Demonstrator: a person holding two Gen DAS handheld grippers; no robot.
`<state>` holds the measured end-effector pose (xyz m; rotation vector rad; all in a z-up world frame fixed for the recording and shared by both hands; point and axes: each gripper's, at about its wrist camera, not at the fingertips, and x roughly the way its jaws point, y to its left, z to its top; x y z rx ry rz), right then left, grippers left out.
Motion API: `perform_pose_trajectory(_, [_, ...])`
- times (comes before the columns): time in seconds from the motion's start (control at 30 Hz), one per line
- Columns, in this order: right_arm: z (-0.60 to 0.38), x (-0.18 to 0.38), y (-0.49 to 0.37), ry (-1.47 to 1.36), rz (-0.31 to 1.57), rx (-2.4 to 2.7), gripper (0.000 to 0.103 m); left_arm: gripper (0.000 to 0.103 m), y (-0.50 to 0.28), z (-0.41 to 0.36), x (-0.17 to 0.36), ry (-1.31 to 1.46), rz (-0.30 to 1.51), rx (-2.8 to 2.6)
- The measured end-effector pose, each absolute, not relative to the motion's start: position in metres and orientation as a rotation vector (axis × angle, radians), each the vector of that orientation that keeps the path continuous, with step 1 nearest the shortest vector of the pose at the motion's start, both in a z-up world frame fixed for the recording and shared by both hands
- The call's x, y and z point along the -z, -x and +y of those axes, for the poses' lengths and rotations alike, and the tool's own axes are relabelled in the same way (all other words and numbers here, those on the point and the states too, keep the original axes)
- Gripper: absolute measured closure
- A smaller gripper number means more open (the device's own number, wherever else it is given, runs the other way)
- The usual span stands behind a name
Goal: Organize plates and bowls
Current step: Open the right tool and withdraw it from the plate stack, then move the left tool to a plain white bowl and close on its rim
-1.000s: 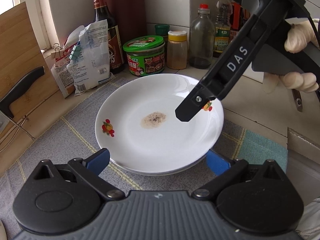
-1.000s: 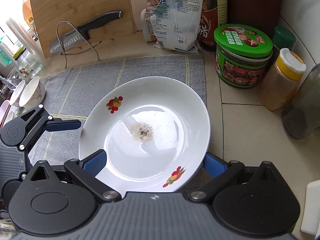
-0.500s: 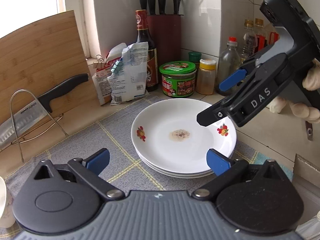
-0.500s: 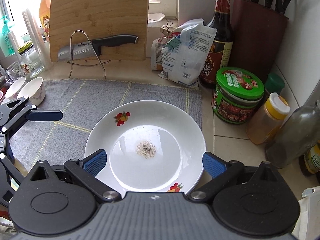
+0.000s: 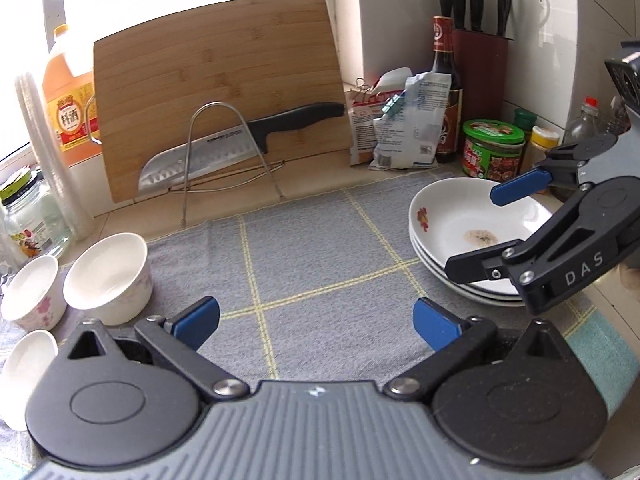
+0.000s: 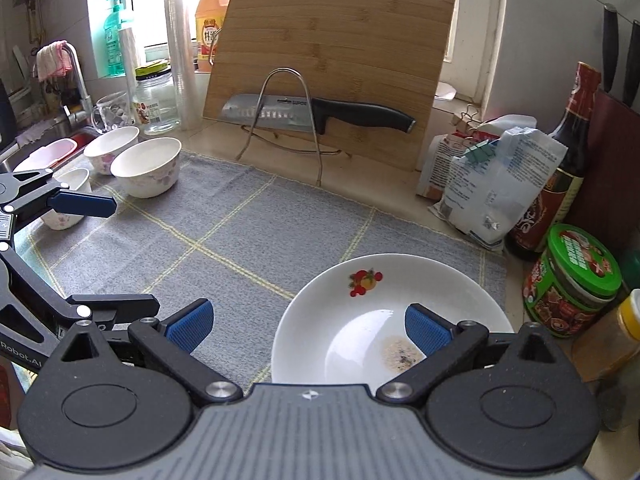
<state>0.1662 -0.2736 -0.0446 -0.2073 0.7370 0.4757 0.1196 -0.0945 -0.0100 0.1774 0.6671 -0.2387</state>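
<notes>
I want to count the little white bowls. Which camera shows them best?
The right wrist view: three white bowls sit whole at the grey mat's far left, though the left gripper's finger crosses one. The left wrist view shows three too, crowded at its left edge, one partly cut off.

both grippers [image 5: 316, 320] [image 6: 306, 326] now back from the plates [image 5: 448, 216], empty

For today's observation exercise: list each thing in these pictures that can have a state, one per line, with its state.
left gripper: open, holding nothing
right gripper: open, holding nothing
plates: stacked, top one soiled
bowls: upright, unstacked
knife: resting in wire rack
green-lidded jar: closed
cutting board: propped upright
</notes>
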Motion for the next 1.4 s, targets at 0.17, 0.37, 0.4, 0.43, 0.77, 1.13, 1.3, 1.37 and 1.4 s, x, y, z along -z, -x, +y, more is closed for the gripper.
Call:
perform_pose_trajectory(0.17, [-0.253, 0.048, -0.155, 0.212, 0.732, -0.513, 0.000, 0.001, -0.116, -0.071, 0.013, -0.144, 0.688, 0.210])
perform_pose_trajectory(0.37, [-0.227, 0.056, -0.148, 0.244, 0.752, -0.499, 0.000, 0.001, -0.116, -0.036, 0.019, -0.150, 0.718, 0.254])
perform_pose_trajectory(0.4, [-0.222, 0.058, -0.147, 0.246, 0.759, -0.493, 0.000, 0.001, -0.116, -0.028, 0.018, -0.149, 0.723, 0.262])
perform_pose_trajectory(0.43, [-0.214, 0.059, -0.147, 0.247, 0.768, -0.490, 0.000, 0.001, -0.115, -0.020, 0.018, -0.147, 0.724, 0.269])
perform_pose_trajectory(0.77, [-0.109, 0.069, -0.136, 0.266, 0.783, -0.539, 0.000, 0.001, -0.119, 0.079, 0.013, -0.164, 0.765, 0.254])
perform_pose_trajectory(1.13, [-0.001, 0.077, -0.133, 0.330, 0.749, -0.654, 0.000, 0.001, -0.140, 0.175, 0.025, -0.148, 0.788, 0.193])
perform_pose_trajectory(1.3, [0.034, 0.081, -0.137, 0.370, 0.726, -0.692, 0.000, 0.001, -0.153, 0.197, 0.035, -0.145, 0.819, 0.189])
perform_pose_trajectory(1.37, [0.046, 0.083, -0.139, 0.387, 0.717, -0.705, 0.000, 0.001, -0.159, 0.201, 0.038, -0.143, 0.828, 0.200])
perform_pose_trajectory(1.4, [0.051, 0.084, -0.140, 0.392, 0.712, -0.711, 0.000, 0.002, -0.161, 0.203, 0.040, -0.142, 0.832, 0.207])
